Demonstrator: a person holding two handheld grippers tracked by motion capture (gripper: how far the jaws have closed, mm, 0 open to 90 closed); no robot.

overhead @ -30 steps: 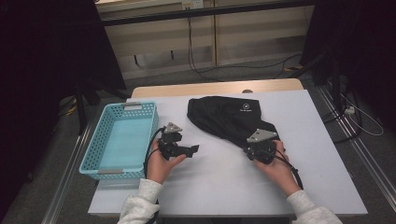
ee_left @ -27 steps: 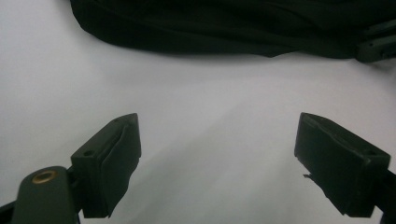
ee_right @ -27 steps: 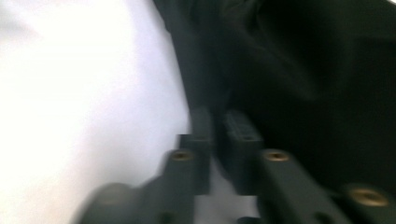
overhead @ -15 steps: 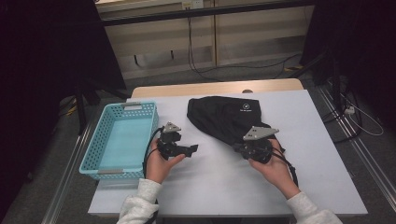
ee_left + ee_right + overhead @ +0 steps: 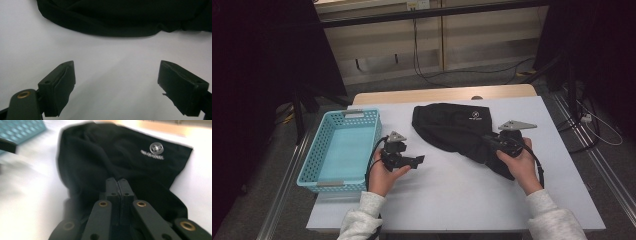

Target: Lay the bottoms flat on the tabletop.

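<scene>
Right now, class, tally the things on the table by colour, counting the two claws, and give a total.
Black: 3, namely the bag, left claw, right claw
Blue: 1, the basket
Total: 4

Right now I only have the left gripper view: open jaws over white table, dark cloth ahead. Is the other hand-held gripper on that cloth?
Observer: Yes. In its own view the right hand-held gripper has its jaws pressed together on a fold of the black bag; they have just been closing.
Operator: Which part of the bag?
Observer: From the high view, the narrow end nearest the person, at the bag's right side.
Operator: Any marking on it?
Observer: A pale round logo with small lettering under it, near the far corner.
Operator: What else is on the table?
Observer: A blue basket sits just left of your left hand-held gripper, with nothing in it.
</scene>
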